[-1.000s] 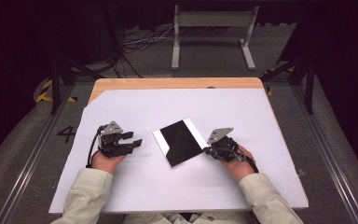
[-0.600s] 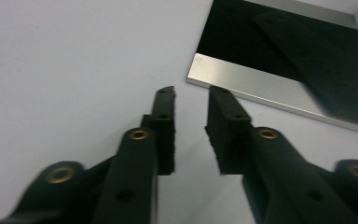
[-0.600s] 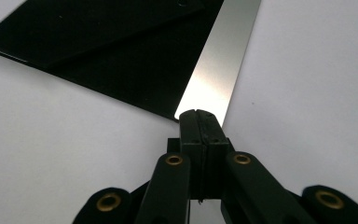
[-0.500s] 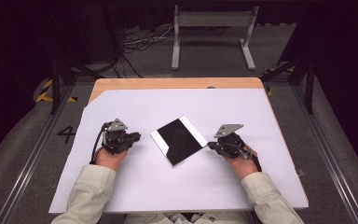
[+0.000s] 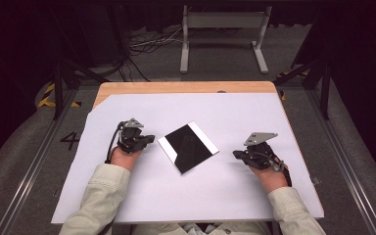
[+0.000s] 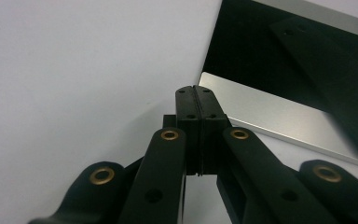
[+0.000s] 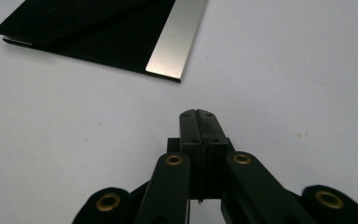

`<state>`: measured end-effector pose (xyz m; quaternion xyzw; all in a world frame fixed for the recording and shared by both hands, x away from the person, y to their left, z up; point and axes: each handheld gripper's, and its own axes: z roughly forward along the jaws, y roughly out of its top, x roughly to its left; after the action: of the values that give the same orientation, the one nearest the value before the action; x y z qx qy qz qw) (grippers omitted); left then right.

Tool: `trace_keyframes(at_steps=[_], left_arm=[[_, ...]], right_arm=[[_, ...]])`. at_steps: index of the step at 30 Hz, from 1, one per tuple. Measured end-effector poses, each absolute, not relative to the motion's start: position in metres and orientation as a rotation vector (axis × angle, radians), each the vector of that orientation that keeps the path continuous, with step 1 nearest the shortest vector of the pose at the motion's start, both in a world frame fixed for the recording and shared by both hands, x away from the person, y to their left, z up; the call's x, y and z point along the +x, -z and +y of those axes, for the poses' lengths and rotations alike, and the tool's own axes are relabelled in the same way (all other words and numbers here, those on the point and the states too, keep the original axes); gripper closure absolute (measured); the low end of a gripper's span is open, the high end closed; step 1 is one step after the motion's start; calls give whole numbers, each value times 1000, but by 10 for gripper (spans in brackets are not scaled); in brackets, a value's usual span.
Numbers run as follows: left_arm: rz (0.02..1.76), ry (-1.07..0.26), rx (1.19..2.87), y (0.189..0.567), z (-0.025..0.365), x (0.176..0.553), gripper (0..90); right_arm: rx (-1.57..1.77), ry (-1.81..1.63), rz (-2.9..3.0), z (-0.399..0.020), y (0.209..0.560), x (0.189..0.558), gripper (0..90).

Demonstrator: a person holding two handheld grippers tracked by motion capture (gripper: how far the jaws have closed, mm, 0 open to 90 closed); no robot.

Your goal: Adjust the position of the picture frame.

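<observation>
A flat black square panel (image 5: 188, 147) with a silver strip along two opposite edges is laid on the white sheet (image 5: 215, 196) that covers the wooden table (image 5: 176, 87). It is turned like a diamond and it is placed near the middle of the sheet, between the two grippers. In the right gripper view the panel (image 7: 88, 28) is seen to be very thin, and it lies flat with one silver strip toward the camera.

The left gripper (image 5: 147, 139) is held just beside the left corner of the panel, apart from it. In the left gripper view its jaws have just been closing and are now pressed together with nothing between them; the silver strip (image 6: 279, 116) is seen close behind the tips. The right gripper (image 5: 237, 154) is kept further off on the right side, also clenched on nothing, and bare sheet is seen between its tips and the panel.

The panel is judged to be set down and released, so the step in hand is probably a withdrawal or a pause between two grasps. If the panel is to be picked up next, the jaws must first be opened, and because the panel lies flush on the sheet, one edge has probably to be lifted or slid before it can be pinched
</observation>
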<state>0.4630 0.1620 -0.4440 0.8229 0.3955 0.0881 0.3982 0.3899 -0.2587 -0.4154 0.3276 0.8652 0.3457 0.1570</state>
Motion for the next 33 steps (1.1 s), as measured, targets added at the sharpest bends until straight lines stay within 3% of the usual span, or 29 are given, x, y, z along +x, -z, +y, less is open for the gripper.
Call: trace_keyframes(at_steps=[20,33], left_arm=[[1022,-155,2066,453,151,484,900],[889,-17,2209,446,138,463,900]], right_arm=[[978,-1017,2466,-275,414,379,900],[988,-1038,2444,-284,406,380,900]])
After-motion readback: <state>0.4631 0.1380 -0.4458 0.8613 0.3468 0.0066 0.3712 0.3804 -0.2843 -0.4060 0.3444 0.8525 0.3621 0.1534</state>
